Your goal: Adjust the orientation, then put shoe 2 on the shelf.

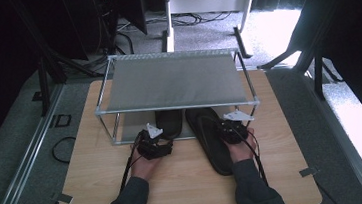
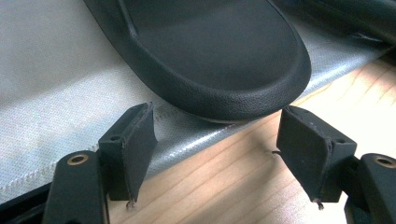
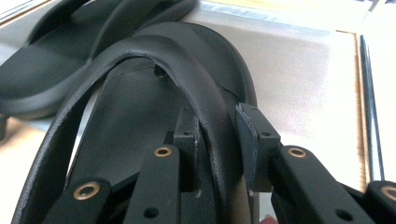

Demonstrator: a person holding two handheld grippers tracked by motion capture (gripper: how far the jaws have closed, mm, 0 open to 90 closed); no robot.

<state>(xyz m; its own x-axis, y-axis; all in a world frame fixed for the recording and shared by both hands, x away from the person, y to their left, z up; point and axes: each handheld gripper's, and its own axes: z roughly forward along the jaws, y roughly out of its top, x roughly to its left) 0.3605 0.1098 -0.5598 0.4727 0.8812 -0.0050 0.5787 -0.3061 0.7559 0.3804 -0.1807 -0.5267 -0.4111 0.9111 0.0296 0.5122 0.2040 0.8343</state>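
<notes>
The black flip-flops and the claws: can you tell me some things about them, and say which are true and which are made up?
1. The right claw is shut on the strap of a flip-flop. True.
2. The left claw is squeezing the other flip-flop. False: its jaws stand open, one on each side of the heel end, with gaps showing.
3. Both flip-flops are on the rack's top shelf. False: they lie low down, reaching in under it.
4. The flip-flop by the left claw rests partly on grey cloth. True.
5. The table is made of glass. False: it looks like light wood.
</notes>
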